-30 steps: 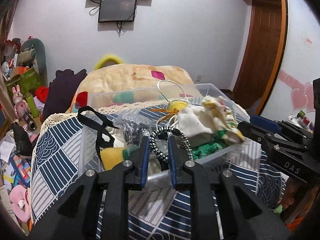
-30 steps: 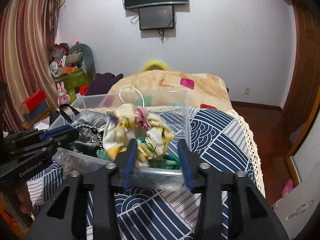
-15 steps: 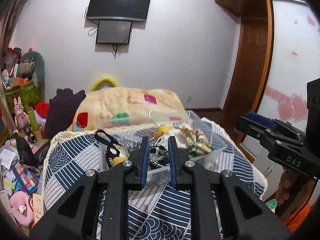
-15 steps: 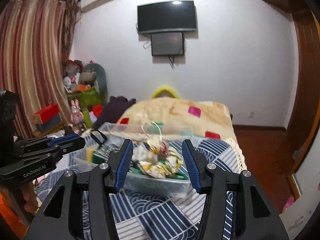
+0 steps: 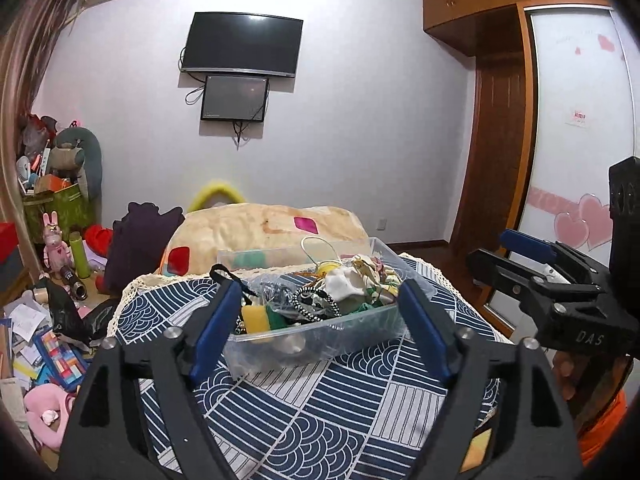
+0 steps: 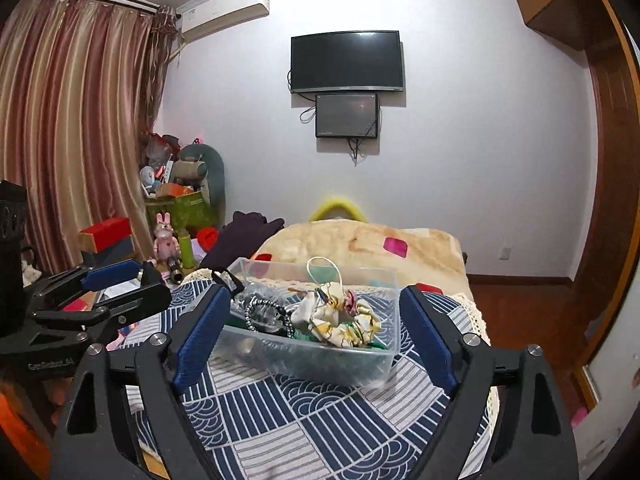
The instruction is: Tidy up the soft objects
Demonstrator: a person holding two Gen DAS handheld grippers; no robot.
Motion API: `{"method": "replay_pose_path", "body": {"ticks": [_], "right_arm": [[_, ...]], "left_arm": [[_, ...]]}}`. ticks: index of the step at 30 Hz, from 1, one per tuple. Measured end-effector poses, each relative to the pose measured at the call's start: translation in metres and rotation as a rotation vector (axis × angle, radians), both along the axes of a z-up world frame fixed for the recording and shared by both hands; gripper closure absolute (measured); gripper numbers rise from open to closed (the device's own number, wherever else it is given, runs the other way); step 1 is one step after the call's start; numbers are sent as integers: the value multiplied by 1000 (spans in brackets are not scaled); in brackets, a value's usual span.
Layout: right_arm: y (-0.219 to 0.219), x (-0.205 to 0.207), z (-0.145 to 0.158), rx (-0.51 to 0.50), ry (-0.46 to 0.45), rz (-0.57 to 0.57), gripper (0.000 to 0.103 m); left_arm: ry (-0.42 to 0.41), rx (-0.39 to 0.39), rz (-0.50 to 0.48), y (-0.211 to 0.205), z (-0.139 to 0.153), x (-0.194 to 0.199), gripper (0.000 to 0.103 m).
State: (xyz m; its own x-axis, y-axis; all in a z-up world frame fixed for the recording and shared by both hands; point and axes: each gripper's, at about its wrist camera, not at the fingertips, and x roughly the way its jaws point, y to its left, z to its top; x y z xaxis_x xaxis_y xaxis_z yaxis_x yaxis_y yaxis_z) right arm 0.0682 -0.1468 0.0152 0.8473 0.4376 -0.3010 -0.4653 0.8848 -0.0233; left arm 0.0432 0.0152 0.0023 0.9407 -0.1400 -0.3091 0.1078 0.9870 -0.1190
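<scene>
A clear plastic bin (image 5: 320, 334) (image 6: 372, 360) stands on a table with a blue and white patterned cloth (image 5: 320, 412) (image 6: 304, 412). It holds soft items: a floral scrunchie (image 6: 344, 326) (image 5: 372, 276), a black and white cord loop (image 5: 316, 300) (image 6: 264, 312), a yellow sponge (image 5: 254, 318) and green cloth (image 6: 372, 346). My left gripper (image 5: 320, 320) is open and empty, held back from the bin. My right gripper (image 6: 316, 328) is open and empty, also back from it. Each gripper shows at the side of the other's view.
A bed with a beige blanket (image 5: 264, 226) (image 6: 380, 246) lies behind the table. Toys, boxes and papers clutter the floor and corner at left (image 5: 48, 320) (image 6: 176, 208). A wardrobe with a sliding door (image 5: 568, 160) stands at right. Curtains (image 6: 72, 128) hang at left.
Both grippers have pulled back and up from the bin. The left jaws, nearly shut around the cord loop before, now stand wide open. The right jaws opened wider too.
</scene>
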Motion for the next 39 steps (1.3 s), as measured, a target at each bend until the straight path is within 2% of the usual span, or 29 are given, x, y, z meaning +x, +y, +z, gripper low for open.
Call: {"method": "replay_pose_path", "body": {"ticks": [2,4,7,17,39], "right_arm": [[1,-3,-2,3,-13,-7,4],[-2,-8,-5,16,-32,-15,0],[-5,-13,-7,29,-37,-24,0],[-17,-7,-21,74,3,-39,0],[-21,-15,-18,83,-7,-30,0]], "left_arm": [[-10,-9,4,1,-2,-4,14],[-20,-11,8,2,-2,-8,11],[-38,-8,20,2,-4,-12,4],[-55,14,29,-4,-10,-18,3],[-62,25,44,-7,-12,-21,1]]}}
